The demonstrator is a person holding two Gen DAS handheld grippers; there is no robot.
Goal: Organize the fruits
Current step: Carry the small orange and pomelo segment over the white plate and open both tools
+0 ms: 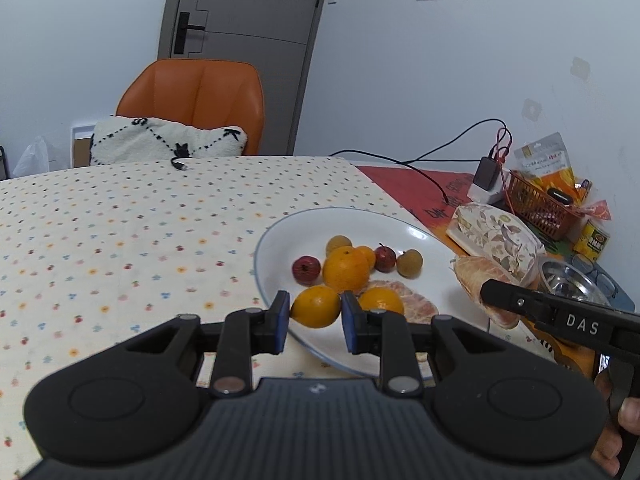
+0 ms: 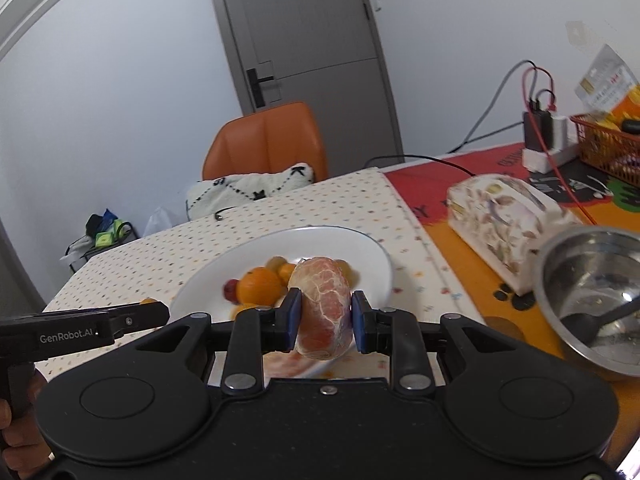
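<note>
Left gripper [image 1: 314, 322]: a small orange [image 1: 316, 306] sits squarely between its blue pads [image 1: 280, 316], both pads against the skin, jaws nearly closed around it. The orange is at the near rim of the white plate [image 1: 280, 240]; whether it is lifted clear of the plate cannot be told.

Right gripper [image 2: 326, 320]: a peeled pomelo piece [image 2: 326, 304], pink flesh under white pith, stands upright between the pads, pinched on both sides, jaws narrow. It hangs above the near right edge of the plate.

On the plate: a larger orange [image 1: 346, 270], a second small orange [image 1: 380, 300], two dark red fruits [image 1: 306, 269], two tan round fruits [image 1: 409, 263], and a flat pomelo segment [image 1: 416, 306].

To the right of the plate: a floral tissue box [image 2: 500, 216] and a steel bowl [image 2: 592, 296] with a dark spoon in it.

Writing: "DAS" on the right gripper's finger seen from the left camera; "GenRobot.AI" on the left gripper's body seen from the right camera. Print on the snack packet [image 1: 546, 160] is too small to read.
</note>
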